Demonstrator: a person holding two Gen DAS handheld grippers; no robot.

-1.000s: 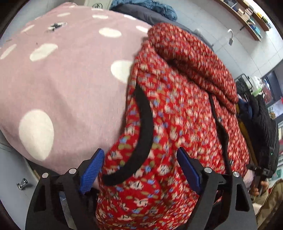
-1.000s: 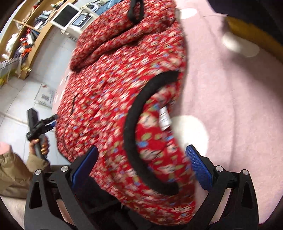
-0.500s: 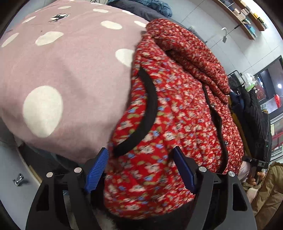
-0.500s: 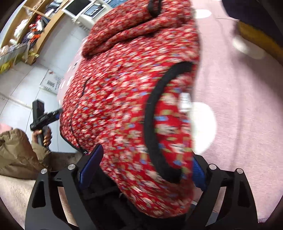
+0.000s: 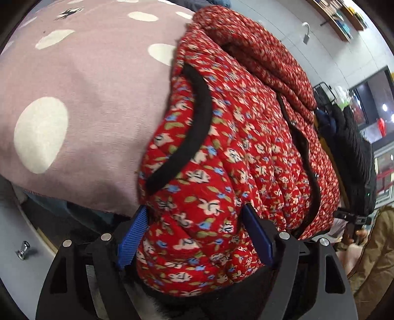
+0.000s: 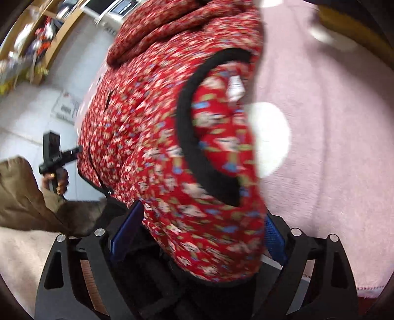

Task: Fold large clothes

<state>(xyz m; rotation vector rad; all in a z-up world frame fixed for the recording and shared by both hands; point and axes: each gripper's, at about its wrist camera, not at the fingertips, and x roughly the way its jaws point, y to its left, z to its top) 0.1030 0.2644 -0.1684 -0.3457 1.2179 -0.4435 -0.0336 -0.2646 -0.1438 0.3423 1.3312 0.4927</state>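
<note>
- One red floral quilted jacket (image 5: 246, 152), trimmed in black, lies bunched on one pink bedspread (image 5: 86, 98) printed with white dots; its hem end hangs toward the cameras over the near edge of the bed.
- Left gripper (image 5: 194, 233): its two blue pads (image 5: 130, 238) press on either side of a thick roll of the jacket's fabric, the jaws narrowed onto the cloth, which fills the whole gap.
- One curved black band (image 5: 197, 130) of binding (apparently an armhole or pocket edge; which one cannot be told) runs up the jacket just above the left gripper.
- Right gripper (image 6: 199, 236): two blue pads (image 6: 125, 233) likewise flank a bulging fold of the same jacket (image 6: 160, 147), jaws drawn in against it; the right pad is half hidden behind the cloth.
- One white sewn-in label (image 6: 235, 88) shows on the inner face of the jacket, inside a second black band (image 6: 189, 137).
- The right-wrist view is motion-blurred; the pink bedspread (image 6: 332, 147) fills its right side, with one large white dot (image 6: 270, 137) just beside the jacket.
- In the right-wrist view the person's left hand (image 6: 55, 178) grips the handle of the other tool, at the far left.
- One dark garment (image 5: 354, 157) lies beyond the jacket at the right of the left-wrist view.
- Two wall shelves (image 5: 339, 17) hang in the upper right background.
</note>
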